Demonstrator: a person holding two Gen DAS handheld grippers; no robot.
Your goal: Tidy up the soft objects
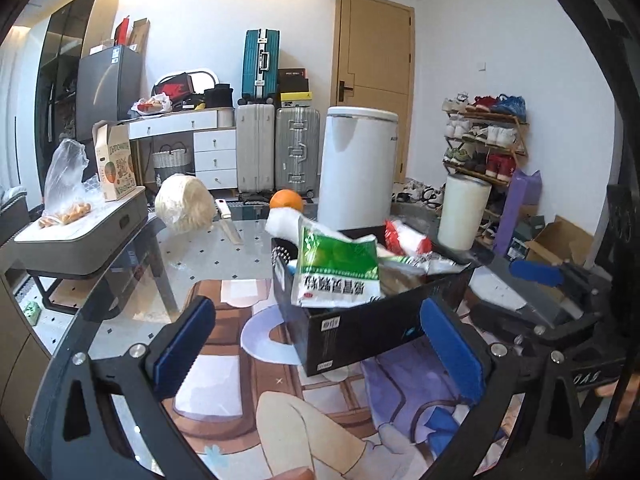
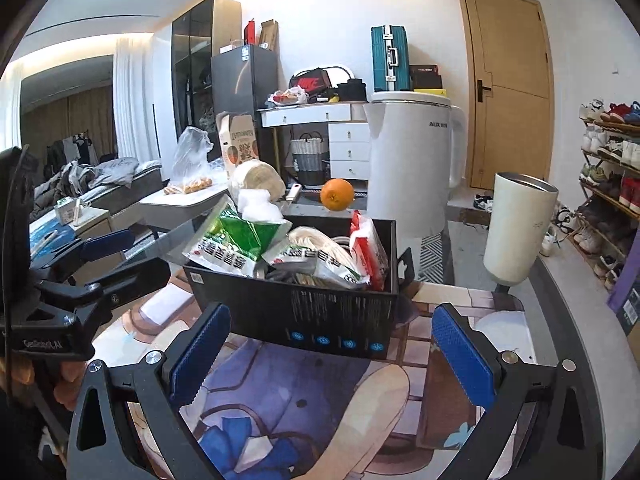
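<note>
Both jaws spread wide, nothing held: left gripper (image 1: 316, 344), right gripper (image 2: 328, 344). Soft packets piled in black box (image 2: 320, 312) on table mat. Green-white pouch (image 1: 338, 270) overhanging rim; probably light, crinkly, slippery. Best pinched at sealed edge.

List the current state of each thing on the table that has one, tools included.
left tool: open, empty.
right tool: open, empty.
black box: open-topped, packed with packets.
green-and-white packet: leaning over the box's edge.
red-and-white packet: standing on edge in the box.
kettle: lid closed.
white tumbler: upright, no lid.
orange: whole, behind the box.
</note>
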